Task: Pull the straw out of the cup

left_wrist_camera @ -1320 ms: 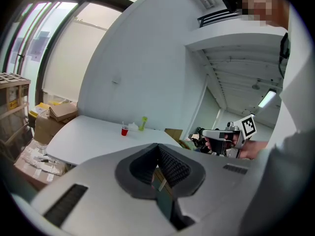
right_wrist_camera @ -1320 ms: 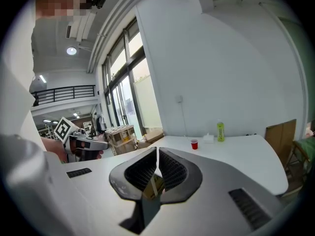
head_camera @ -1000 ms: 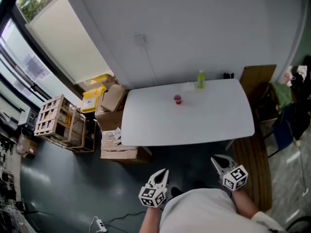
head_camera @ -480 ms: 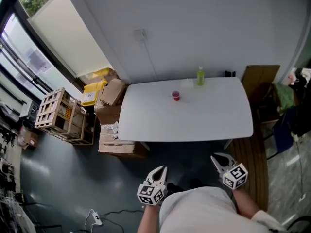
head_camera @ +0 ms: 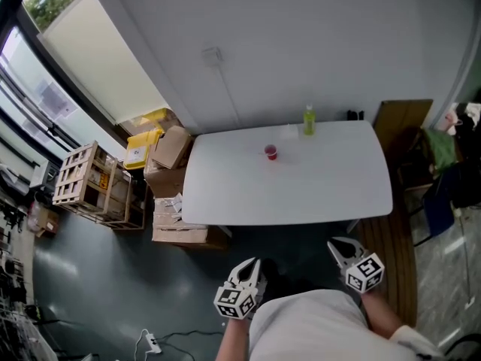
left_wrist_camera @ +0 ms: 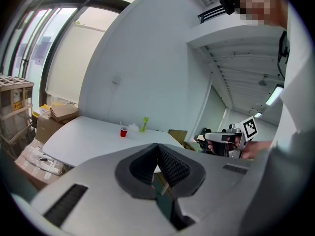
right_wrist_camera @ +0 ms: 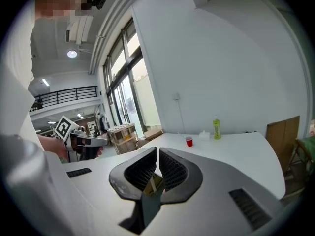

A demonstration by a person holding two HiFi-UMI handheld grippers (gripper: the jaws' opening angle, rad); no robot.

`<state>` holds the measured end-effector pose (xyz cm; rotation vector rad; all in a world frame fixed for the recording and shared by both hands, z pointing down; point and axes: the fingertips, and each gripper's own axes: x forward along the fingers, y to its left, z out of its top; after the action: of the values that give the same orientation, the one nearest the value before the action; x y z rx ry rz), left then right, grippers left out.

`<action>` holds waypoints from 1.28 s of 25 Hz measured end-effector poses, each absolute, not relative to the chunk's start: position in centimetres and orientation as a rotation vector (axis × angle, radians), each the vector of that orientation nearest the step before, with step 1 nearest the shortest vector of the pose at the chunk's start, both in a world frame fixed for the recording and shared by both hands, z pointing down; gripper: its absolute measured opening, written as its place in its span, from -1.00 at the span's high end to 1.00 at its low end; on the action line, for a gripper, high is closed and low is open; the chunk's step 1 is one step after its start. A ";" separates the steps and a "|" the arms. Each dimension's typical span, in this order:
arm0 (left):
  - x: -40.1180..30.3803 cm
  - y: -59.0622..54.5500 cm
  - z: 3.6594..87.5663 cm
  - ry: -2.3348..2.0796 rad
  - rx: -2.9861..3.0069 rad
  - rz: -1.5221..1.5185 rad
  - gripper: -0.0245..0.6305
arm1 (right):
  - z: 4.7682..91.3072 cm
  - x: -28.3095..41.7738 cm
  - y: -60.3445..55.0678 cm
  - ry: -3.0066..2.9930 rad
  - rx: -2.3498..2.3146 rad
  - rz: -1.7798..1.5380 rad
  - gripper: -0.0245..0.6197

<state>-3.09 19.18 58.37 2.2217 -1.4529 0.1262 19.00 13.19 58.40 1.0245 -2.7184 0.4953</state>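
Note:
A small red cup (head_camera: 270, 153) stands near the far edge of the white table (head_camera: 316, 194), with a thin straw rising from it in the left gripper view, where the cup (left_wrist_camera: 123, 131) is tiny. The cup (right_wrist_camera: 189, 141) also shows in the right gripper view. My left gripper (head_camera: 250, 265) and right gripper (head_camera: 340, 249) hang in front of the table's near edge, well short of the cup. Both have their jaws shut with nothing between them.
A green bottle (head_camera: 309, 121) and a pale crumpled item (head_camera: 290, 131) stand at the table's back edge. Cardboard boxes (head_camera: 180, 228), a yellow bin (head_camera: 140, 151) and a wooden crate (head_camera: 94, 189) lie left of the table. A brown board (head_camera: 402, 130) and chairs crowd the right.
The view has shifted slightly, with the table a little nearer. Both grippers stay shut and hold about the same places in the head view.

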 end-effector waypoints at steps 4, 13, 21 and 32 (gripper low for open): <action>-4.3 17.3 58.6 -1.434 2.234 0.122 0.92 | 58.4 18.2 11.7 -2.707 1.060 0.497 0.79; -7.1 11.9 59.1 -1.346 2.284 0.145 0.92 | 58.1 15.2 7.5 -2.666 1.155 0.511 0.79; -10.6 7.2 59.6 -1.266 2.332 0.173 0.92 | 58.5 11.3 4.0 -2.634 1.217 0.531 0.79; -14.7 3.2 60.3 -1.159 2.400 0.238 0.92 | 59.1 6.7 1.4 -2.574 1.293 0.556 0.79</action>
<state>-14.67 3.19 60.31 2.3999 -1.1592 0.2376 6.72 1.44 59.06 1.2926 -2.5735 0.5560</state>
